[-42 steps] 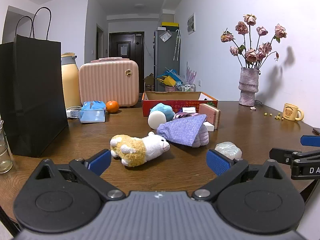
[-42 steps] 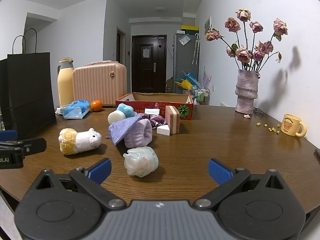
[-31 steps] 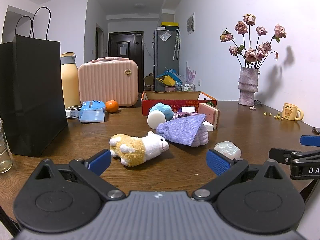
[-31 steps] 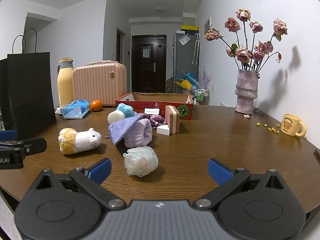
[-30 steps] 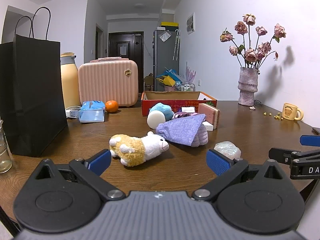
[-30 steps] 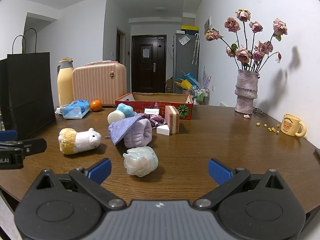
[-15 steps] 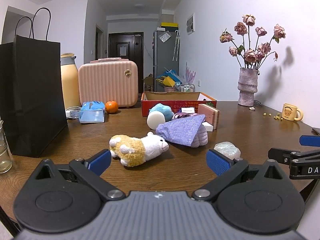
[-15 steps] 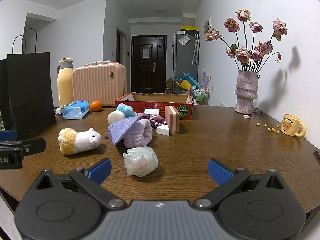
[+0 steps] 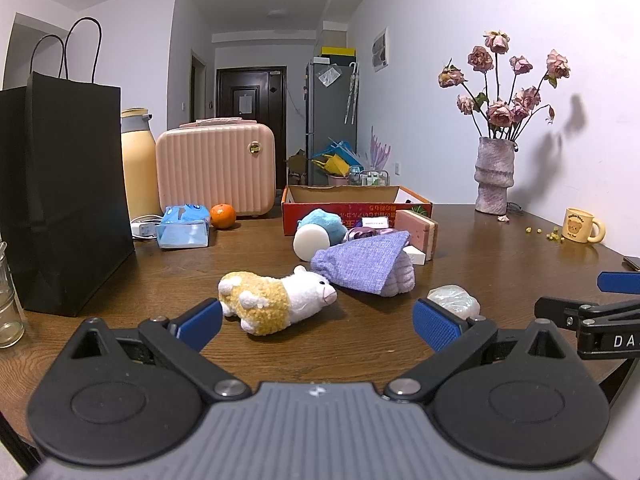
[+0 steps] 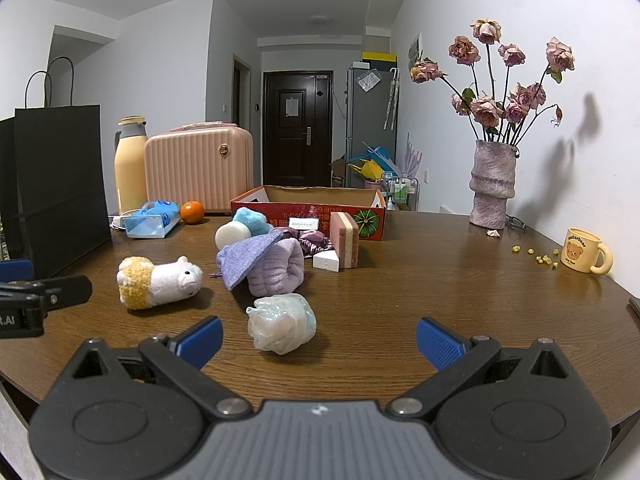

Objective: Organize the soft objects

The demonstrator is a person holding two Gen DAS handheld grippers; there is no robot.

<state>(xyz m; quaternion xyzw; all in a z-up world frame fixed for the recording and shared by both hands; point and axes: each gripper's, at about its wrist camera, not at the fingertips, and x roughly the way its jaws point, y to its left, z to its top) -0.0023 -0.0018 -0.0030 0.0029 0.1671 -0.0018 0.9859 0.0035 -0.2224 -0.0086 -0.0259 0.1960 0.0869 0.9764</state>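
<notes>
While nothing has shifted across the last second | left gripper (image 9: 318, 320) and right gripper (image 10: 318, 338) both wide open, empty | yellow-and-white plush alpaca (image 9: 276, 298) centre frame, iridescent mesh pouf (image 10: 282, 328) lower centre, red cardboard box (image 10: 308, 210) behind | sorting not started.

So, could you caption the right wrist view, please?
Open right gripper faces a pale mesh puff on the wooden table.

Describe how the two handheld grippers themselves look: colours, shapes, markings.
The left gripper and right gripper match: a ribbed grey body, two round black discs, black linkage arms with silver pivot pins, and ridged blue pads on the fingers. White lettering marks each gripper's black side, only partly legible. No cables or sleeves show.
</notes>
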